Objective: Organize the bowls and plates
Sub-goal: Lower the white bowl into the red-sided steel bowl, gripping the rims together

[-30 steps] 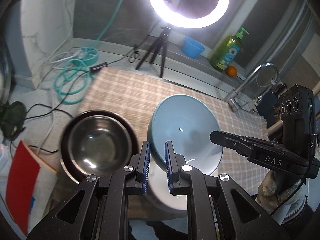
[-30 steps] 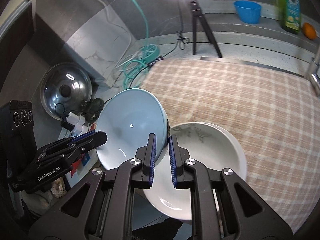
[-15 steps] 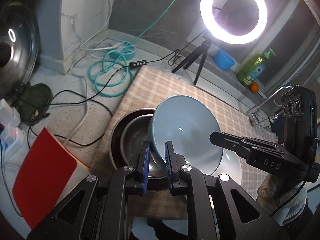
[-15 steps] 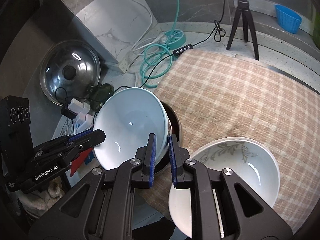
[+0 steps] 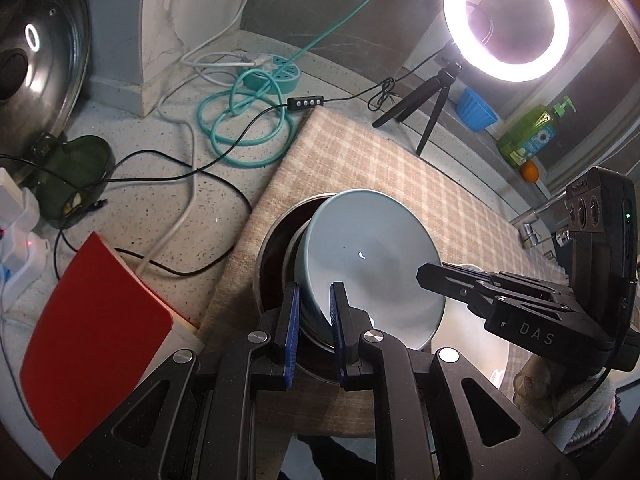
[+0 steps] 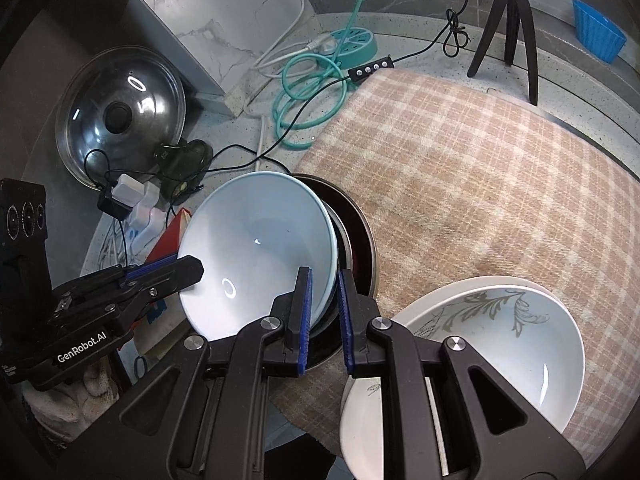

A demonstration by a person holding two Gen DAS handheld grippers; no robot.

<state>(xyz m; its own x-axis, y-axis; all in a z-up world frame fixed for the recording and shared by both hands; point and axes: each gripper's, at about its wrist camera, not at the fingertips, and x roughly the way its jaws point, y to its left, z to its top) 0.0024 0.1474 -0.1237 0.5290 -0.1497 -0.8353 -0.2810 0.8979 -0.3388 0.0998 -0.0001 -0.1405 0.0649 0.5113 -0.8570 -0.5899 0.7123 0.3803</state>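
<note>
A pale blue bowl [image 5: 372,256] [image 6: 260,248] is held by both grippers at opposite rims. My left gripper [image 5: 314,312] is shut on its near rim in the left wrist view. My right gripper [image 6: 323,300] is shut on the rim at the other side. The bowl hangs tilted over a steel bowl [image 5: 290,248] that sits inside a dark plate [image 6: 360,232] on the checked cloth [image 6: 480,168]. A white bowl with a grey leaf pattern [image 6: 500,344] rests on a white plate [image 6: 364,420] at the lower right of the right wrist view.
A red book [image 5: 92,320] lies left of the cloth. Cables, a teal power strip [image 5: 276,72] and a pot lid [image 6: 120,116] crowd the counter behind. A ring light on a tripod [image 5: 504,20], a blue cup [image 5: 476,110] and a soap bottle [image 5: 532,136] stand at the back.
Both grippers carried the blue bowl leftward and down, from above the white bowl to above the steel bowl and dark plate. The grips on its rim stayed the same.
</note>
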